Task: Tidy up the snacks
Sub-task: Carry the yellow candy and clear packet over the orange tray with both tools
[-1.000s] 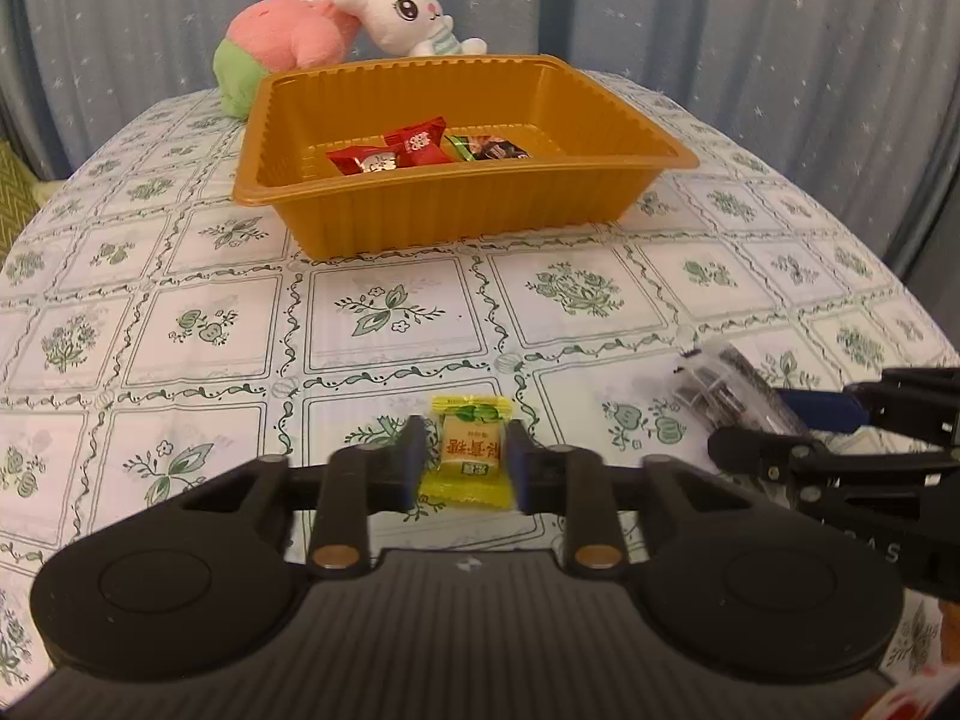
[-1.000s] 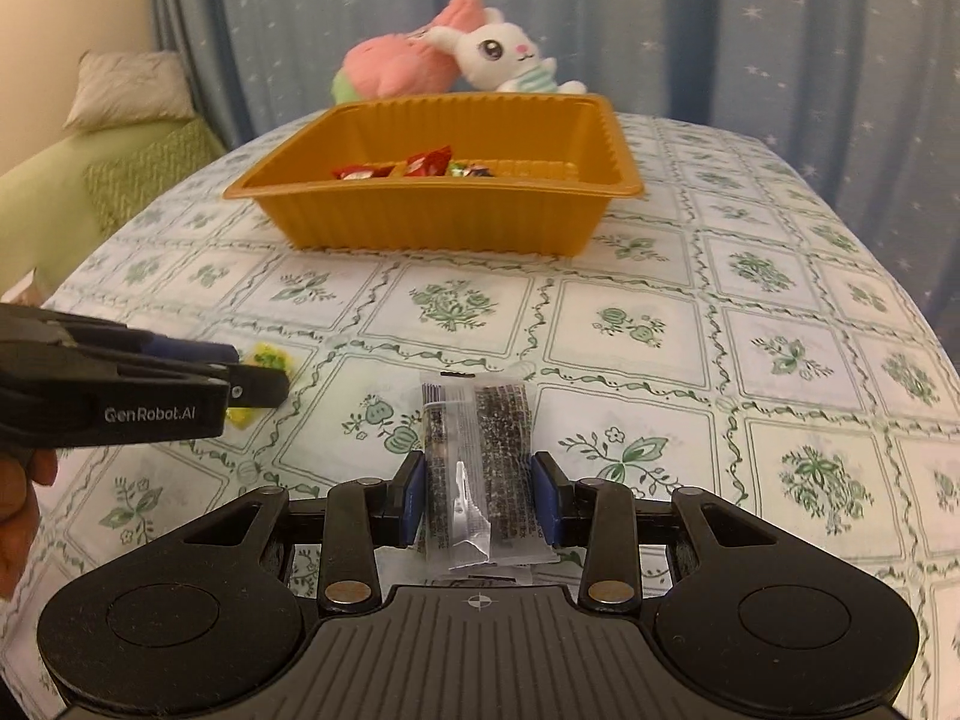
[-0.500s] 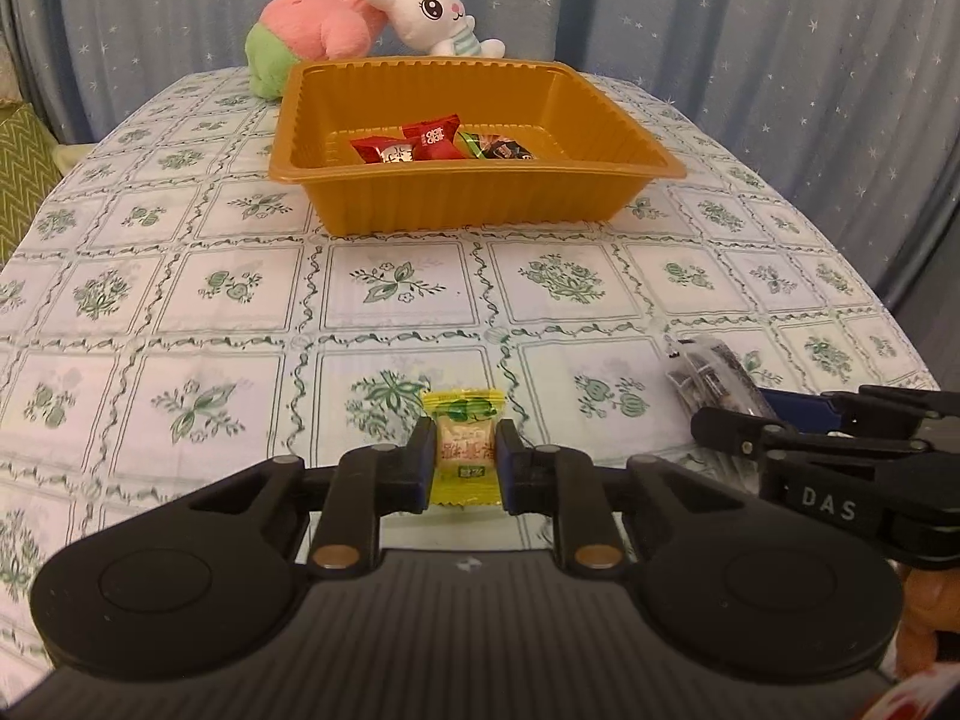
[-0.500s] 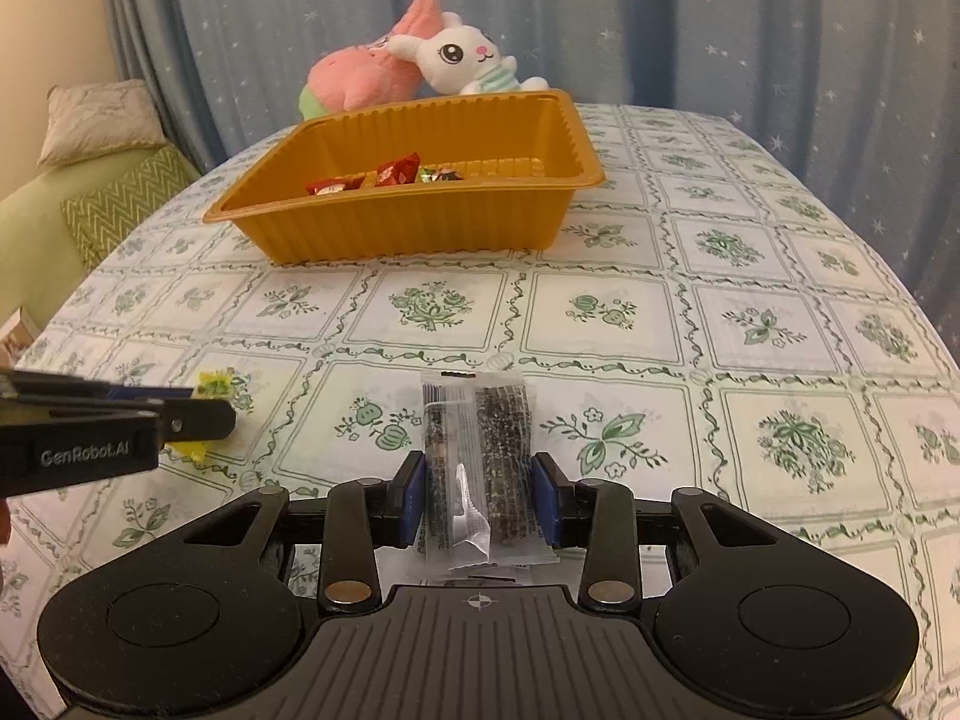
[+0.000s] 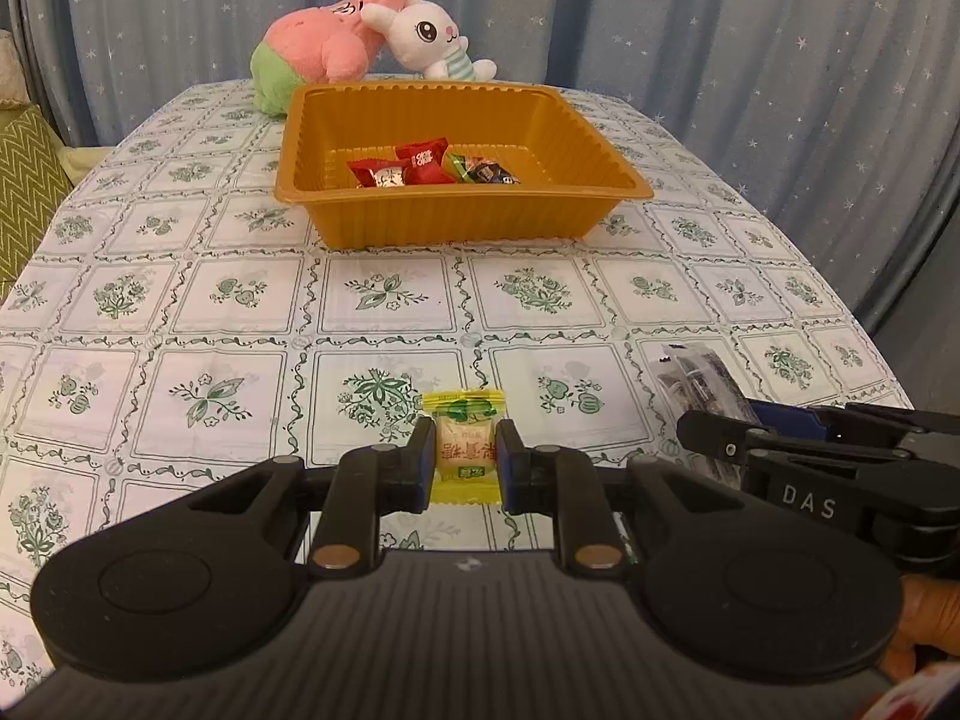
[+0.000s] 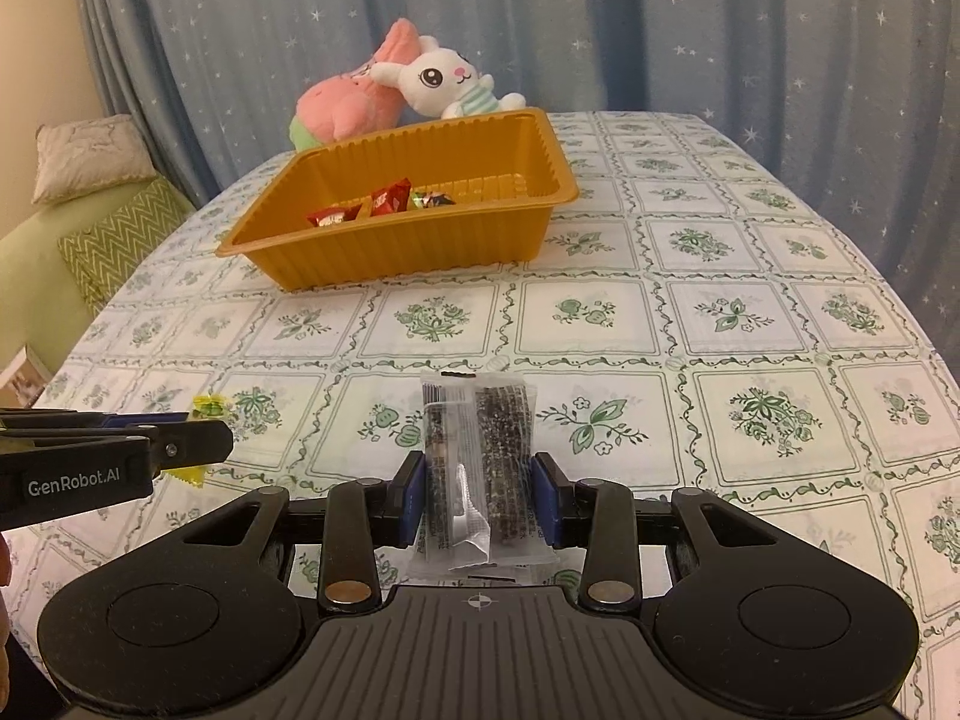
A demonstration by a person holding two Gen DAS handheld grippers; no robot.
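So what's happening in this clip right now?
A person is sorting snacks with a handheld claw in each hand. The left claw is shut on a yellow wrapped candy, and the right claw is shut on a clear packet of dark snack sticks. Both sit at the near end of the table. Ahead, the orange tray already holds a few red and dark wrapped sweets. Two plush toys lie behind it.
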